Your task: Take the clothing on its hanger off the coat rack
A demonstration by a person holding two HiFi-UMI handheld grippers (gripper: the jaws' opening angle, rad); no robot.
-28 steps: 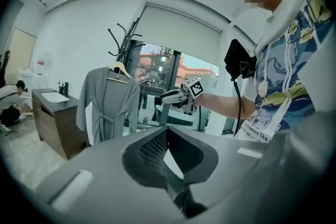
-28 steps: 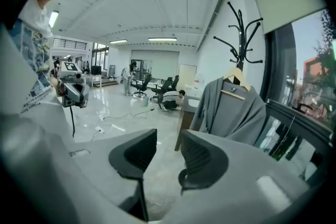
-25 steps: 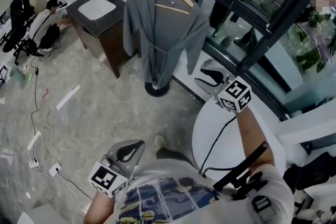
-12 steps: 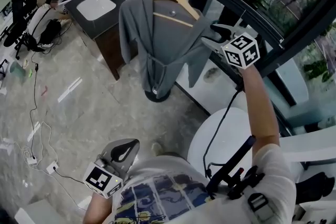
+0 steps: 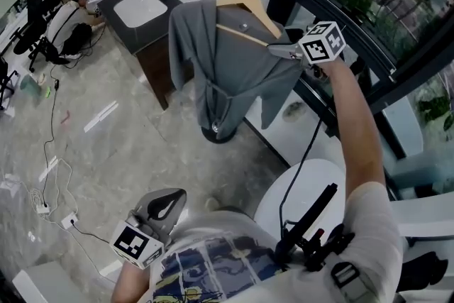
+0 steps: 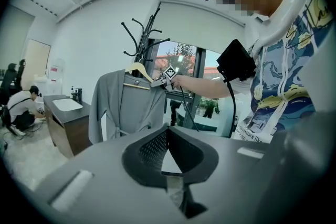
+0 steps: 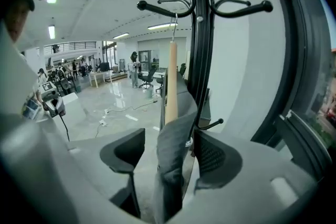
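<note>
Robe (image 5: 227,74) on wooden hanger (image 5: 245,2) hangs on coat rack (image 7: 198,34) just ahead of right gripper (image 7: 169,153), jaws opening wide around its shoulder, not pinching. Soft, light; we'd grip the stiff hanger end.

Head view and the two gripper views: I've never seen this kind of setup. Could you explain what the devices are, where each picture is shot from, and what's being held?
There is no robot here. A person carries a hand-held two-jaw gripper in each hand, and the patterned cubes are parts of those grippers. The head view looks down from the person's head. Each gripper view looks along that gripper's own jaws. The right gripper reaches up to a grey robe on a wooden hanger, which is hooked on a black coat rack. Its jaws are opening, and the robe-covered hanger end sits between them, not clamped. The left gripper hangs low by the waist with its jaws together and nothing in them.
</note>
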